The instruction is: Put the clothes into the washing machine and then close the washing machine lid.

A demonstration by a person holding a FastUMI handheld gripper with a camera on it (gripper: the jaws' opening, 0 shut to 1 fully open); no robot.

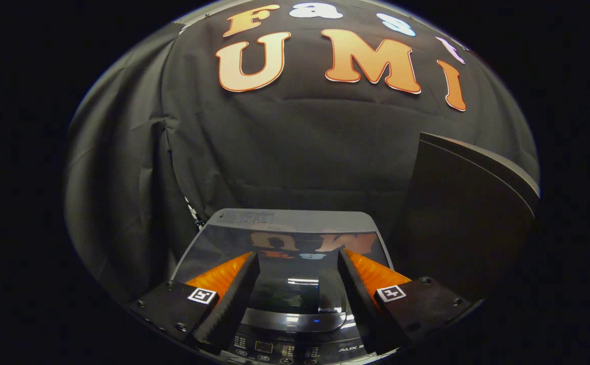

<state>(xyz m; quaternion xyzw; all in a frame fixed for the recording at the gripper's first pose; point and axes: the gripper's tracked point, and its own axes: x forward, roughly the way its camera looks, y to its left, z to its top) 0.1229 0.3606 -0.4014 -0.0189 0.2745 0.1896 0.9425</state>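
Claw (299, 268) at bottom centre of frame, fingers (234, 294) spread apart, nothing between them but air; each finger carries a small square marker near its base. Directly beneath and between the fingers: the washing machine (295, 350), seen from above, control panel with small buttons and a display at the very bottom edge. Just ahead of the fingertips, centre frame, the washing machine lid (285, 238) lies flat and closed, its glossy dark pane mirroring the wall; a grey rim runs along its far edge. No clothes visible on the lid or in the claw. Right of the machine, mid-right of frame, a dark upright panel (467, 223). Beyond everything, black cloth wall (295, 147) across upper frame.
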